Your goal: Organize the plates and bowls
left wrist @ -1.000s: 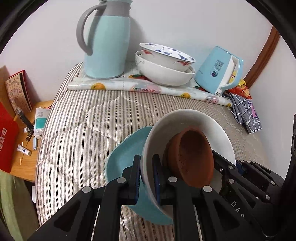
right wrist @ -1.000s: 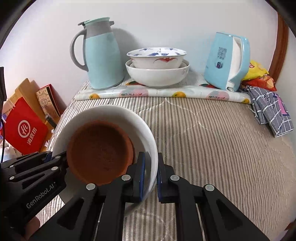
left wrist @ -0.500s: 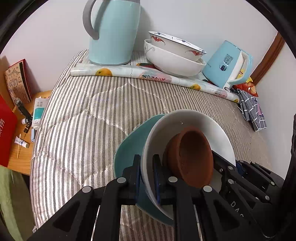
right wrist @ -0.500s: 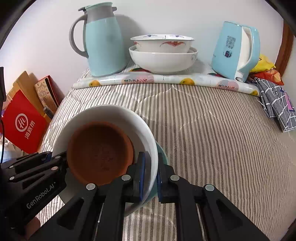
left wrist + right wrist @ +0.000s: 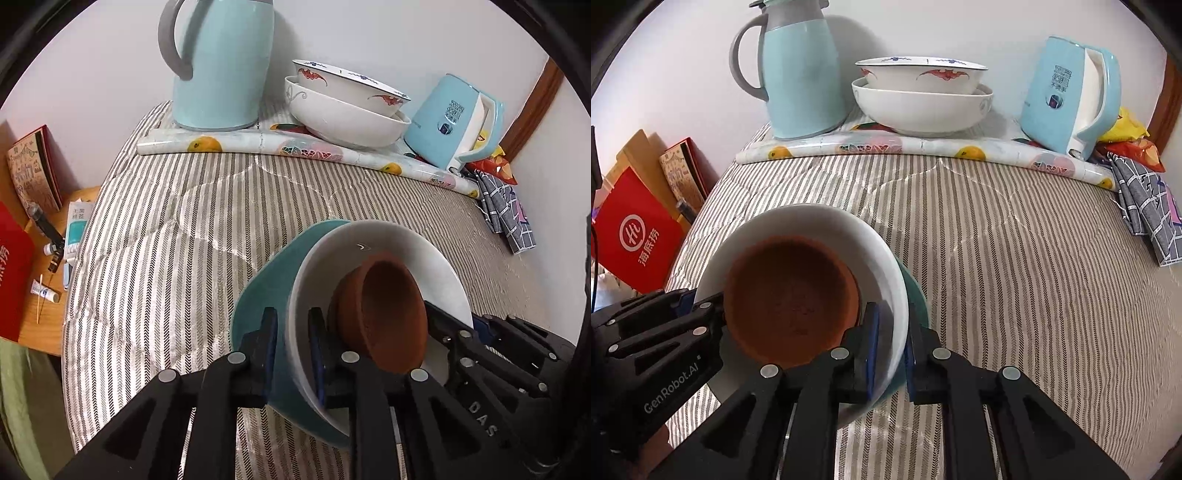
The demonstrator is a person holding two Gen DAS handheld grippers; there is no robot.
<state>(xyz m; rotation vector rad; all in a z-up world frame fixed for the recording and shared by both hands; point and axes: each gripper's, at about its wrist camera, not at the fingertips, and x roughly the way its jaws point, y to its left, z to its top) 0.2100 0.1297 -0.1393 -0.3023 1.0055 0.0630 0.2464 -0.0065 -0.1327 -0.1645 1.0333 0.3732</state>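
A stack of a teal plate [image 5: 273, 273], a white bowl [image 5: 402, 247] and a small brown bowl [image 5: 388, 310] is held above the striped bed cover. My left gripper [image 5: 291, 332] is shut on the stack's left rim. My right gripper [image 5: 890, 332] is shut on the opposite rim, over the white bowl [image 5: 812, 225] and teal plate [image 5: 918, 295]; the brown bowl [image 5: 790, 291] sits inside. Two nested white bowls [image 5: 343, 107] with red and blue patterns stand at the back, also in the right wrist view [image 5: 919, 96].
A light-blue thermos jug [image 5: 221, 62] and a blue electric kettle [image 5: 450, 125] flank the nested bowls on a fruit-print mat [image 5: 295, 144]. A checked cloth [image 5: 1145, 206] lies at the right edge. A side table [image 5: 40, 258] with small items stands left.
Both grippers have carried the stack forward towards the nested bowls at the back, which now look larger. The grip on the stack is unchanged.
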